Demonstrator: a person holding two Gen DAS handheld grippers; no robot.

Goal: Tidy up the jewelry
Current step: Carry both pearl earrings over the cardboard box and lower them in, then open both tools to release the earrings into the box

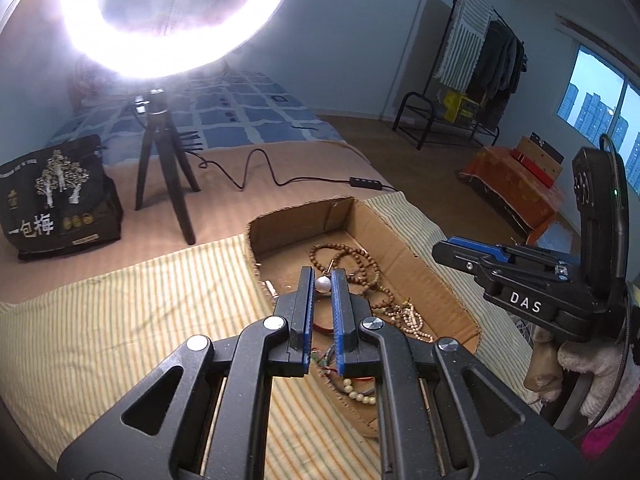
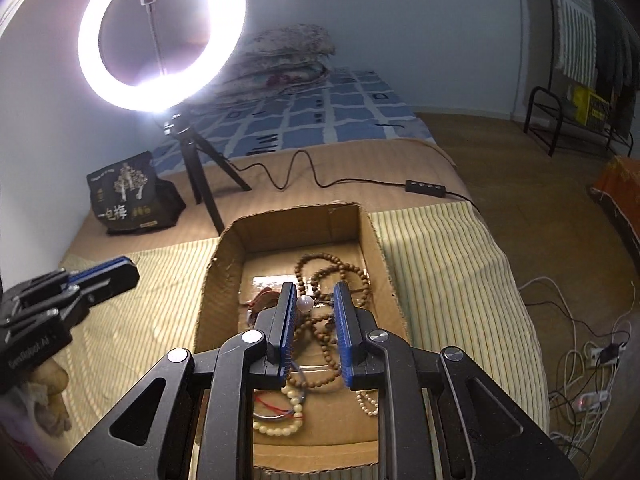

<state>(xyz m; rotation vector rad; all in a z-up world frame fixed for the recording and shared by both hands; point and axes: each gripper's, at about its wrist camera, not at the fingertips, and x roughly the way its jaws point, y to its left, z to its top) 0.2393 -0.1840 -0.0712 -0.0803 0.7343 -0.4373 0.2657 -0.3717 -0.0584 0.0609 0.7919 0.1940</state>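
The left gripper (image 1: 323, 285) pinches a pearl (image 1: 323, 284) mid-frame over the cardboard box (image 1: 424, 264), wanting steady pressure, while the right gripper (image 2: 314, 304) hangs wide apart.

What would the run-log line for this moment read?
left claw: shut on pearl | right claw: open, over cardboard box | bead strands: in box

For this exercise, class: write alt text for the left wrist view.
The left gripper pinches a white pearl above a cardboard box of bead necklaces on a striped cloth; a ring light glares behind.
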